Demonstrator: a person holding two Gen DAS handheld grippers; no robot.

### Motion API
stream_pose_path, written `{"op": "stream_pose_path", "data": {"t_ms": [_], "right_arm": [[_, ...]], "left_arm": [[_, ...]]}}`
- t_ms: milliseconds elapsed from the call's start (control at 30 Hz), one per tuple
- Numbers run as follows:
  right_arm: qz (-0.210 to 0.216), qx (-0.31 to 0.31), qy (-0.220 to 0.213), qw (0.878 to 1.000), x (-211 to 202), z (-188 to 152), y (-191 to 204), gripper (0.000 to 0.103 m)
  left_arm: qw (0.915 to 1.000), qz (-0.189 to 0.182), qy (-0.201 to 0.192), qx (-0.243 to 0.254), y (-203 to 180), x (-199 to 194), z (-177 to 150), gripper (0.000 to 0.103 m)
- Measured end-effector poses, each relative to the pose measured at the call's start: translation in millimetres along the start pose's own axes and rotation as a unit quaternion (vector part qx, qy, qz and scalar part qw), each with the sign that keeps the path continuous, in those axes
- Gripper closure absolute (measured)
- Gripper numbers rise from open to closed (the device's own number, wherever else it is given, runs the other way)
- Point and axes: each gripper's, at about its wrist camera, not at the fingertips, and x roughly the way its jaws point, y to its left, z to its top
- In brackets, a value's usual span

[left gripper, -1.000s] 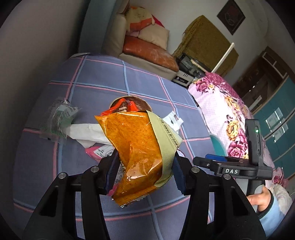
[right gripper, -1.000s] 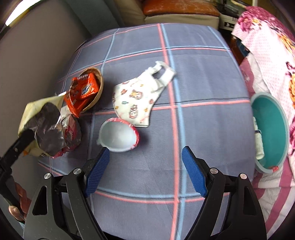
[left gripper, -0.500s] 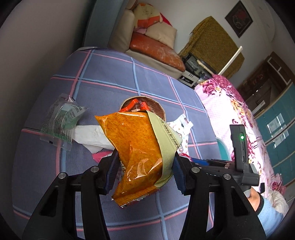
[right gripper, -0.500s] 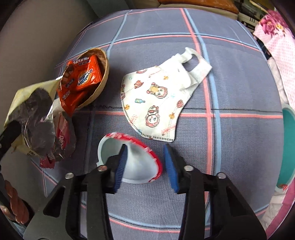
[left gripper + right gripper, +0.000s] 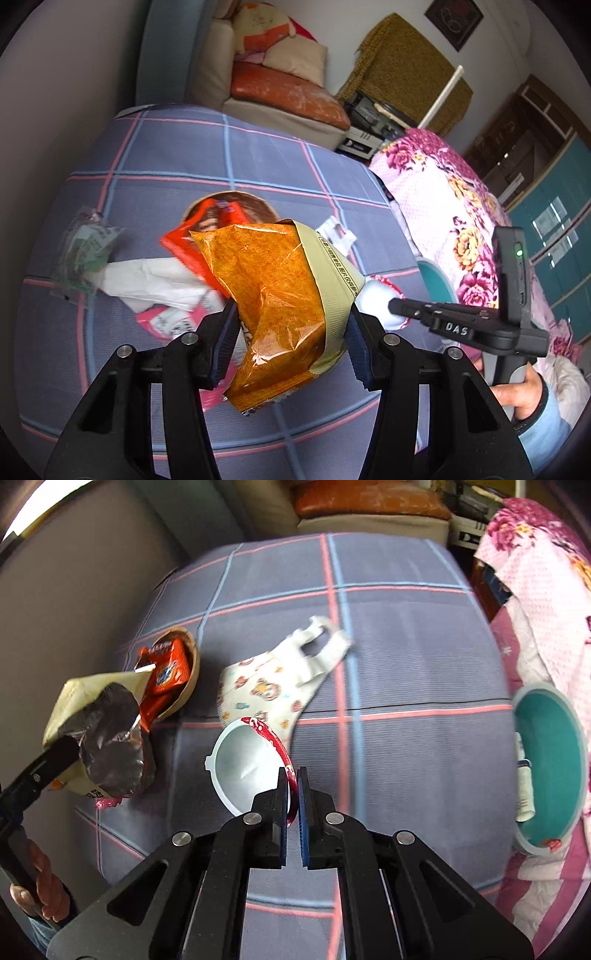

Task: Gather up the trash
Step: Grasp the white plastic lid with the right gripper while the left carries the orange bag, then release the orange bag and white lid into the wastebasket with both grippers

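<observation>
Orange snack bag clamped in left gripper, held above the checked bed | right gripper pinched on white cup rim, cup seemingly lifted | step: carry-off; next likely to teal bin beyond the bed's right edge | open cloth between; mask nearby.
</observation>
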Motion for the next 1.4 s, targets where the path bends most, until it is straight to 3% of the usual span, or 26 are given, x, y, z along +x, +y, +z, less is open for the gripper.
{"op": "stream_pose_path", "data": {"t_ms": [300, 600, 933, 1400], "right_arm": [[-0.014, 0.055, -0.073, 0.996, -65.6, -8.0, -76.8, 0.098], [0.002, 0.104, -0.106, 0.989, -95.5, -26.8, -133.1, 0.098], [-0.017, 0.165, -0.154, 0.974, -128.0, -47.6, -214.2, 0.098], [-0.038, 0.230, -0.173, 0.957, -141.3, -74.6, -300.5, 0.098]], "left_arm": [[0.9976, -0.017, 0.019, 0.064, -70.2, 27.6, 7.6, 0.050], [0.9920, -0.032, 0.056, 0.108, -137.9, 68.7, 0.0, 0.050], [0.9781, -0.034, 0.096, 0.182, -224.6, 120.8, -13.1, 0.050], [0.9592, -0.057, 0.146, 0.235, -323.2, 200.0, -32.4, 0.050]]}}
